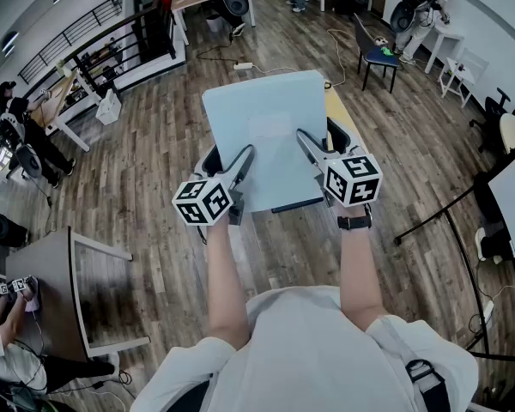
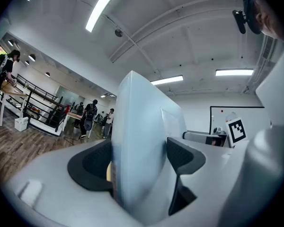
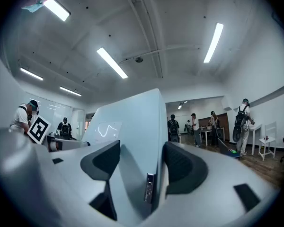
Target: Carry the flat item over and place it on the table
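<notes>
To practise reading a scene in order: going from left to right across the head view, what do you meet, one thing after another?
brown table → left gripper → pale blue flat board → right gripper

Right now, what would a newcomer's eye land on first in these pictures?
A pale blue flat item dominates the head view's centre, held above the wooden floor. The left gripper and right gripper each clamp it, one on either side, near the person.
</notes>
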Available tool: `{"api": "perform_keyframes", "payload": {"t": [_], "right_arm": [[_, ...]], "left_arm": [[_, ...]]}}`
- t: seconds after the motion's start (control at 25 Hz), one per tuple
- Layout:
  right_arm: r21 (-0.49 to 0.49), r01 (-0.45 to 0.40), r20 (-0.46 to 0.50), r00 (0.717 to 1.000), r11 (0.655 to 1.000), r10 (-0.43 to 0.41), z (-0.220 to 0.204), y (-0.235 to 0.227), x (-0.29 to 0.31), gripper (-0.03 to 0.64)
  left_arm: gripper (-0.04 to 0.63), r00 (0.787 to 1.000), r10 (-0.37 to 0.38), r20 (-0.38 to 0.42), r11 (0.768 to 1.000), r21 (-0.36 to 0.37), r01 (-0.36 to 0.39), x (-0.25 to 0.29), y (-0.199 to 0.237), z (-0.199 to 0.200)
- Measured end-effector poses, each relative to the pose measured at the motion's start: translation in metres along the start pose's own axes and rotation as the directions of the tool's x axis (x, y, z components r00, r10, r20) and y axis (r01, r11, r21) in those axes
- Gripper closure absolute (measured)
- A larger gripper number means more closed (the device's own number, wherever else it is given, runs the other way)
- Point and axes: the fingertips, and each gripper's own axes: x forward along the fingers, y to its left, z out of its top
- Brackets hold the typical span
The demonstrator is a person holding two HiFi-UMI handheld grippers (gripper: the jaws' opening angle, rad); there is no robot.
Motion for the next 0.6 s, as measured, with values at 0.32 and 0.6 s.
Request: {"api": "perform_keyframes", "payload": {"t": [0.32,0.6], "right_arm": [[0.014,0.042,-0.018,0.999,0.999,-0.041,-0.015,0.027,0.012,0.305],[0.052,0.051,-0.017,0.999,0.997,-0.05,-0.026,0.009,0.032,0.305]], "left_arm": [[0.222,0.999,-0.031,-0.031,0.999,-0.016,0.03,-0.015,0.028,-0.006],[0.222,0.999,-0.026,-0.034,0.999,-0.035,0.025,0.007,0.041,-0.013]]}}
